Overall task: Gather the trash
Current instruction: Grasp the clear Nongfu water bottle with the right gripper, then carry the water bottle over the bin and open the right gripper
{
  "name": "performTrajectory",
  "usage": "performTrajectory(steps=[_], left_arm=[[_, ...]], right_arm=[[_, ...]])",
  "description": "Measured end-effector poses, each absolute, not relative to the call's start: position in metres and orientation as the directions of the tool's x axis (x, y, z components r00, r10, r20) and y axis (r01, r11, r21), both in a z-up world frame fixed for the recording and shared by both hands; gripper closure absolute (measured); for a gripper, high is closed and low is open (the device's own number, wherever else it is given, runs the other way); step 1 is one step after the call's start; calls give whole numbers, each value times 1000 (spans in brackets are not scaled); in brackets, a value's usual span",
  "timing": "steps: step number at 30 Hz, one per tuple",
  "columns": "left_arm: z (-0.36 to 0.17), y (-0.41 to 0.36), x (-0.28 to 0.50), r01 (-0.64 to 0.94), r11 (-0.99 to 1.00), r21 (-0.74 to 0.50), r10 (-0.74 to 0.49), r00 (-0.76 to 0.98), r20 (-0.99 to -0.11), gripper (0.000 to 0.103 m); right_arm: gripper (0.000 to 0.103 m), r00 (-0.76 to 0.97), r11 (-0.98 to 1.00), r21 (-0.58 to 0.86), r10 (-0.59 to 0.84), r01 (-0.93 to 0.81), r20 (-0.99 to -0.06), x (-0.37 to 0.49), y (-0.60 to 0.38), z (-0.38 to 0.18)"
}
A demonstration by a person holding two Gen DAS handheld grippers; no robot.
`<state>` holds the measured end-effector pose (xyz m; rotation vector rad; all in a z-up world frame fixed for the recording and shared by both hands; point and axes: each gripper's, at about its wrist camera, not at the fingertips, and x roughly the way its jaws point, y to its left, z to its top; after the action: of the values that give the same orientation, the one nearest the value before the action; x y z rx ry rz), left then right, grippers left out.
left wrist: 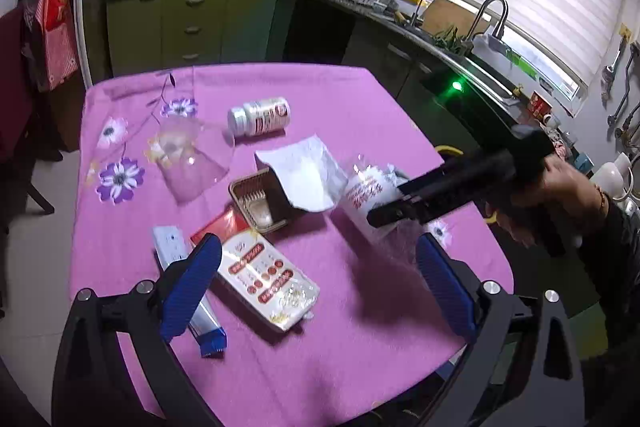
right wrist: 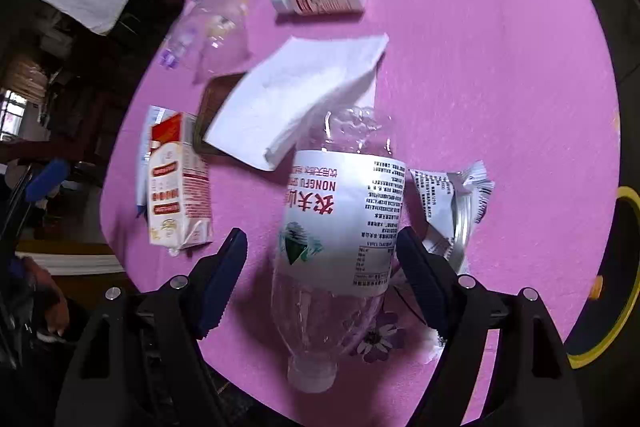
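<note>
A crushed clear water bottle (right wrist: 340,211) with a white label lies on the pink tablecloth (right wrist: 480,67), cap toward me. My right gripper (right wrist: 320,251) straddles it with jaws open; a gap shows beside the left finger (right wrist: 224,275). In the left wrist view that gripper (left wrist: 384,215) hovers over the bottle (left wrist: 366,195). My left gripper (left wrist: 320,279) hangs open above a red-and-white carton (left wrist: 268,279), holding nothing. A crumpled white wrapper (right wrist: 452,203) lies right of the bottle.
A white napkin (left wrist: 308,171) drapes over a brown basket (left wrist: 256,203). A white pill bottle (left wrist: 260,115), clear plastic packaging (left wrist: 192,159) and a blue-and-white box (left wrist: 172,239) lie around it. A yellow-rimmed dark container (right wrist: 624,267) stands beyond the table's right edge. Kitchen counters run behind.
</note>
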<state>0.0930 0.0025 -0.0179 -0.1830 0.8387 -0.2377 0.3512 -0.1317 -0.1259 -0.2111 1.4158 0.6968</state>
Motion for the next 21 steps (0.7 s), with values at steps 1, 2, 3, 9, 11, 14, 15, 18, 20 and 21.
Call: performTrajectory(steps=[1,2,3,9,11,14,15,18,20,21], left_arm=[[-21,3,93,139,956,-259,-286,639,-714,10],[-23,4,91,142,954,-263,-291,636,-715,10],[-24,5,91,144,953,-266,-295,636,-713,10],[-28,11,87,137,949,-285,-304,638,-707,10],[-27,11,86,137,949,-284,-304,636,-709,10],[-29,11,86,137,950,-281,-302,635,-712,10],[-29,11,86,137,950,-280,-301,634,-713,10],[-32,10,86,138,950,-280,-302,628,-718,10],[-33,9,87,141,950,-280,-305,623,-720,10],[-34,9,87,142,950,-279,-305,622,-722,10]], right_arm=[[26,-13,795,258,300,-548,-954,354,-129,-131],[26,-17,799,255,293,-545,-956,354,-128,-133],[26,-21,800,251,286,-545,-958,355,-126,-135],[26,-43,810,224,240,-542,-970,359,-112,-148],[26,-55,812,224,232,-539,-971,360,-109,-152],[32,-70,815,224,221,-535,-973,359,-106,-161],[38,-73,817,222,217,-533,-974,359,-105,-164],[40,-72,818,230,227,-528,-971,359,-106,-166],[40,-65,811,240,244,-534,-968,353,-108,-161],[40,-70,807,255,258,-533,-964,351,-110,-159]])
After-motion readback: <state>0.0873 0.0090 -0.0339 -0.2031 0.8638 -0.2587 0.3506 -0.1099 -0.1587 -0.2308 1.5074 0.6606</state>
